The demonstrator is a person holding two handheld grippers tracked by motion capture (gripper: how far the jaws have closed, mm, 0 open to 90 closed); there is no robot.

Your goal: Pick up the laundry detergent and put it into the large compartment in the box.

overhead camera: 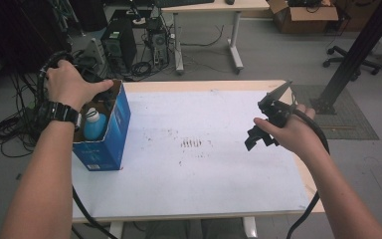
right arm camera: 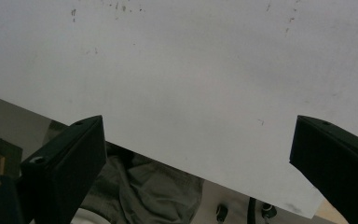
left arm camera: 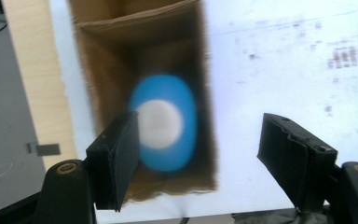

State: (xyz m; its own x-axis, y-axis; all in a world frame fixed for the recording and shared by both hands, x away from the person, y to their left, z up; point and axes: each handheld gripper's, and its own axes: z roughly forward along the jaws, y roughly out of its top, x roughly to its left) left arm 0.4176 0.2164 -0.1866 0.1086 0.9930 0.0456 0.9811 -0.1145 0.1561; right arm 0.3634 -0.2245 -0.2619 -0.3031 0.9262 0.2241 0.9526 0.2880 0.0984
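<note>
A blue cardboard box [overhead camera: 110, 130] stands open-topped at the table's left edge, with a blue bottle with a white cap [overhead camera: 94, 124] upright inside it. From above, the left gripper view looks straight down into the box [left arm camera: 102, 88] onto the blurred bottle [left arm camera: 163, 122]. My left gripper [left arm camera: 198, 161] hangs open over the box mouth, with nothing between its jaws. My right gripper [overhead camera: 261, 130] is held above the right part of the table, jaws wide apart and empty; in its own view it [right arm camera: 198, 170] is over the white table sheet [right arm camera: 191, 70] near the front edge.
The white sheet [overhead camera: 204, 154] on the wooden table bears faint dark marks near its middle. A person's legs [right arm camera: 140, 191] show below the front edge. Cables and computer towers [overhead camera: 119, 42] lie on the floor at left; a black post [overhead camera: 353, 55] stands at right.
</note>
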